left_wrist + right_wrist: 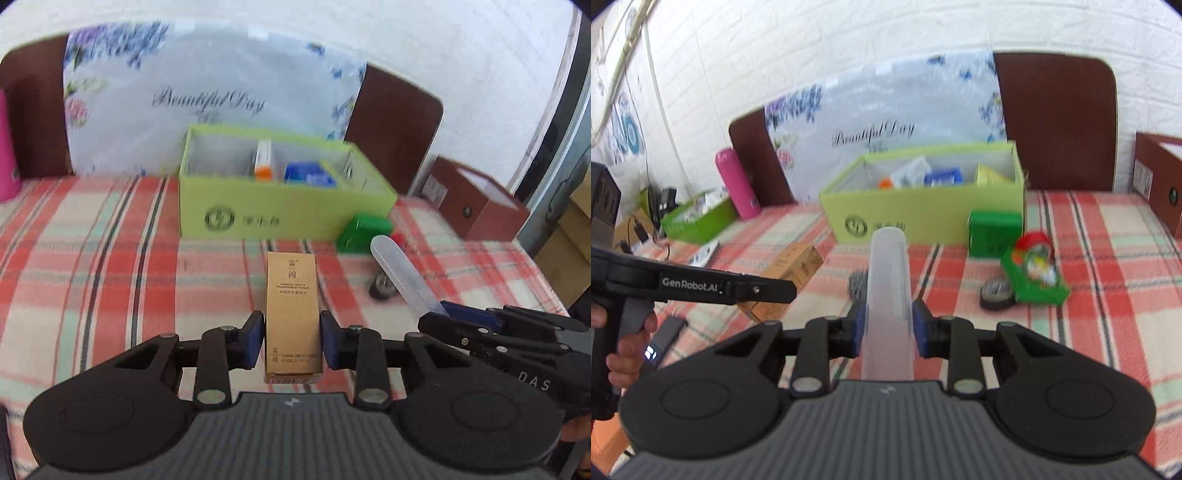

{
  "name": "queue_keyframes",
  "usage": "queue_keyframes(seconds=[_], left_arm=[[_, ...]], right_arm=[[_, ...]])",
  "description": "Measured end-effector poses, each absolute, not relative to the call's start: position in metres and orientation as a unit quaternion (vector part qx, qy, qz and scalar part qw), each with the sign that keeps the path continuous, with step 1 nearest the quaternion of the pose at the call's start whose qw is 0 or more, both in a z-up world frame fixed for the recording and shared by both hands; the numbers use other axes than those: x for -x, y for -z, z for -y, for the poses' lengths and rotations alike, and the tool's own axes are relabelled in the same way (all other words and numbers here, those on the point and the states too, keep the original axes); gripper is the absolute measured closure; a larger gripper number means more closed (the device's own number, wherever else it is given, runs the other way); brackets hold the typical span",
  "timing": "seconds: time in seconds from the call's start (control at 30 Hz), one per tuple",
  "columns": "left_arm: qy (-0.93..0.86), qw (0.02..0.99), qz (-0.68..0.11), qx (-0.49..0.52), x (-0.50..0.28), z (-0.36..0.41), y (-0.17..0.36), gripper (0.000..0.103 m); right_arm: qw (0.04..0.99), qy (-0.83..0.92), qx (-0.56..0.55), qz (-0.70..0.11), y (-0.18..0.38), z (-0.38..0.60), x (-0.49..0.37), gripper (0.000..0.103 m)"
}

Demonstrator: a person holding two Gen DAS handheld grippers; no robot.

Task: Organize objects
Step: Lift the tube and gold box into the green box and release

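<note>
My left gripper [292,339] is shut on a tall gold carton [292,314], held above the checked tablecloth. My right gripper [888,326] is shut on a clear plastic tube [888,284], which points forward; the same tube [400,277] shows at the right of the left wrist view, in the right gripper [439,314]. The gold carton [792,271] appears at the left of the right wrist view, behind the left gripper [790,290]. Ahead stands an open light-green box [280,210] [923,221] with an orange-capped item [263,162] and a blue pack [308,173] inside.
A small green box [364,229] [995,229] sits by the big box's right corner, with a red-lidded jar [1034,245], a green tray [1038,280] and a tape roll [997,293] nearby. A pink bottle [737,184] stands left, a brown box [480,203] right.
</note>
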State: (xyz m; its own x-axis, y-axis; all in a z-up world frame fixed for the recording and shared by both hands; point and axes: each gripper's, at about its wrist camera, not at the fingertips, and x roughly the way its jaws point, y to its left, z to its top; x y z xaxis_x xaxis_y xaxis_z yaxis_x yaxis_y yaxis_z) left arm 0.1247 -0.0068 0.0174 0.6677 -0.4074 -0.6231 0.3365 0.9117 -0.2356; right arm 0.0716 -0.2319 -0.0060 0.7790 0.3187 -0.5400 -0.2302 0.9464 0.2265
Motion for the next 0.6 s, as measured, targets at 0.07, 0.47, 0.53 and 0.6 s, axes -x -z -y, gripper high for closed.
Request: queue_keyframes(seconds=[0.07,0.47,0.53,0.6], left_arm=[[0.207,0.918,-0.336,0.049,-0.136,0.01,-0.033,0.069],[0.151,0.928,-0.335,0.063,-0.263,0.019,-0.069,0.069],[0.148,0.925,-0.343,0.072,-0.281,0.022,-0.064,0.069],[0.147,0.924,-0.346,0.071,-0.297,0.027,-0.06,0.069]], right_arm=[[0.946,-0.141,-0.074,-0.284,-0.007,0.237,-0.083,0.077],[0.961,-0.098,-0.065,-0.251,-0.038,0.258,-0.17,0.077],[0.962,-0.086,-0.066,-0.25,-0.034,0.262,-0.188,0.077],[0.963,-0.075,-0.068,-0.251,-0.03,0.267,-0.206,0.077]])
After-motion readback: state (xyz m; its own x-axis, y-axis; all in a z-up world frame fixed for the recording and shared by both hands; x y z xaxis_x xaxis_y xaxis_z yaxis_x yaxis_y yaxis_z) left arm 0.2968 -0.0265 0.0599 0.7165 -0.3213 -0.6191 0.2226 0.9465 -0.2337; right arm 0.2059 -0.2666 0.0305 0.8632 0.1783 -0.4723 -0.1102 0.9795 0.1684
